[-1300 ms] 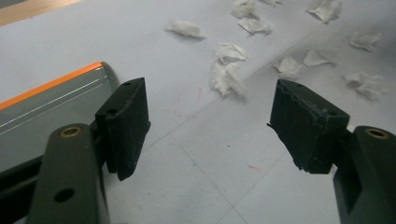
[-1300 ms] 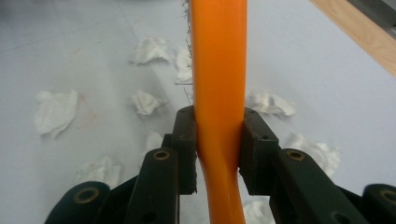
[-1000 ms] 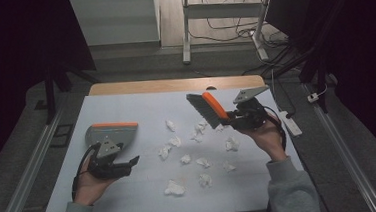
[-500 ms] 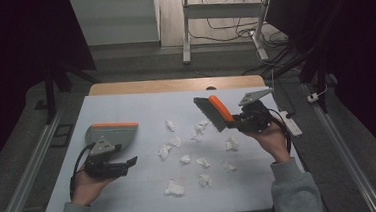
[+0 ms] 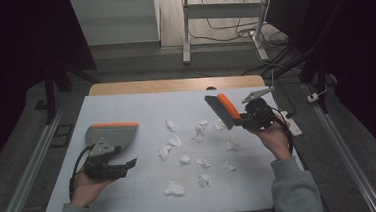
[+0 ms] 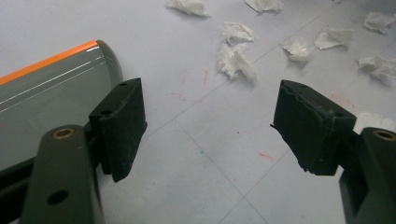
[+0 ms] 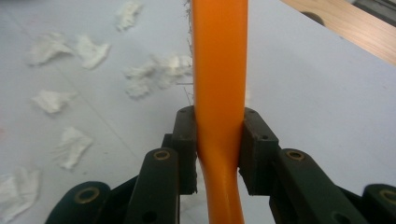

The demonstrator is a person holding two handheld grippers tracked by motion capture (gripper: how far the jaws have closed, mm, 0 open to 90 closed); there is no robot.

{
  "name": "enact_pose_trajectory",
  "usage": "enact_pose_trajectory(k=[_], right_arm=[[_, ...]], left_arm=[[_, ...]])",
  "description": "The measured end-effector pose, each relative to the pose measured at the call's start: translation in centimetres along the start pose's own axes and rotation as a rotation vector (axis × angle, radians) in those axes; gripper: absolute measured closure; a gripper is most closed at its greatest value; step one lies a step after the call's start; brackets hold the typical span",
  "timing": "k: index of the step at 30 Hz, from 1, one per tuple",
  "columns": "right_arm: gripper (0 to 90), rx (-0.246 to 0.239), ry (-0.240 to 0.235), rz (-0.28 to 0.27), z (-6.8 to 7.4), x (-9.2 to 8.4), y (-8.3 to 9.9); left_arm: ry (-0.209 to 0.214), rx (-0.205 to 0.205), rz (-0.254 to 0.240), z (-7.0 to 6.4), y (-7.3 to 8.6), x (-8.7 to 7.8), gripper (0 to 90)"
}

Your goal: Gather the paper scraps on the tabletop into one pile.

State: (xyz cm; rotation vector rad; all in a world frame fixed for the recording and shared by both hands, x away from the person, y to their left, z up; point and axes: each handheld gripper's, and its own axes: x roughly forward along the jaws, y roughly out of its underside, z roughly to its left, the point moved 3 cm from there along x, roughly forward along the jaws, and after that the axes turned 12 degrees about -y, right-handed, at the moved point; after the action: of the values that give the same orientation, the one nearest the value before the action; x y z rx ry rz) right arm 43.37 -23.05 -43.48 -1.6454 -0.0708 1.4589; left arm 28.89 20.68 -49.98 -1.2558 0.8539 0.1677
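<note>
The table (image 5: 126, 105) is carrying a pale sheet that is leaving a strip of bare wood showing along the far edge, and wide bare stretches are lying open near the far left corner and along the near edge. Crumpled paper scraps (image 5: 197, 130) are lying scattered over the middle, well apart from the left edge. The left gripper (image 5: 122, 165) is resting low near the left edge toward the near side, its jaws standing wide apart with nothing between them; in the left gripper view the left gripper (image 6: 205, 121) is framing bare sheet, with the scraps lying beyond it. A grey dustpan (image 5: 112, 134) with an orange lip is sitting just beside that gripper, on its far side, and the left jaw is lying right next to the pan's corner. The right gripper (image 5: 244, 119) is hovering near the right edge, clamped tight on the orange handle of a brush (image 5: 221, 111), whose dark bristles are pointing up and toward the middle of the table, above the nearest scraps. In the right gripper view the right gripper (image 7: 218, 140) is pressing the brush (image 7: 218, 70) handle from both sides. Beyond the table, a dark room is showing grey floor, cables and a white stand.
</note>
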Motion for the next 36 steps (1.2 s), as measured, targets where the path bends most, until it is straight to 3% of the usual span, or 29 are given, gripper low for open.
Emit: enact_pose_trajectory(k=[6,15,20,24,25,28,33,36], right_arm=[[70.6,0.028,0.057,0.038,-1.7,0.1,0.5],[70.6,0.056,0.125,0.154,-4.2,1.6,0.1],[70.6,0.074,0.145,0.270,-5.9,3.0,-1.3],[70.6,0.075,0.151,0.375,-6.5,4.7,-2.0],[70.7,0.073,0.149,0.403,-6.4,5.2,-2.0],[70.7,0.070,0.107,0.415,-5.6,5.8,-2.5],[70.8,-0.019,0.097,0.504,-2.7,7.0,-2.9],[70.8,-0.071,0.067,0.515,-0.8,7.5,-3.0]], left_arm=[[-0.002,-0.001,0.011,0.0,0.2,0.2,26.1],[0.009,0.008,0.005,0.1,0.1,0.0,26.1],[0.018,0.017,0.008,0.2,0.3,0.3,26.1],[0.034,0.028,-0.005,0.0,0.4,0.2,26.1],[0.037,0.027,-0.008,0.0,0.4,0.1,26.1],[0.040,0.020,-0.023,0.2,0.5,-0.2,26.1],[0.042,0.003,-0.031,0.4,0.6,-0.4,26.1],[0.041,0.001,-0.032,0.3,0.7,-0.6,26.2]])
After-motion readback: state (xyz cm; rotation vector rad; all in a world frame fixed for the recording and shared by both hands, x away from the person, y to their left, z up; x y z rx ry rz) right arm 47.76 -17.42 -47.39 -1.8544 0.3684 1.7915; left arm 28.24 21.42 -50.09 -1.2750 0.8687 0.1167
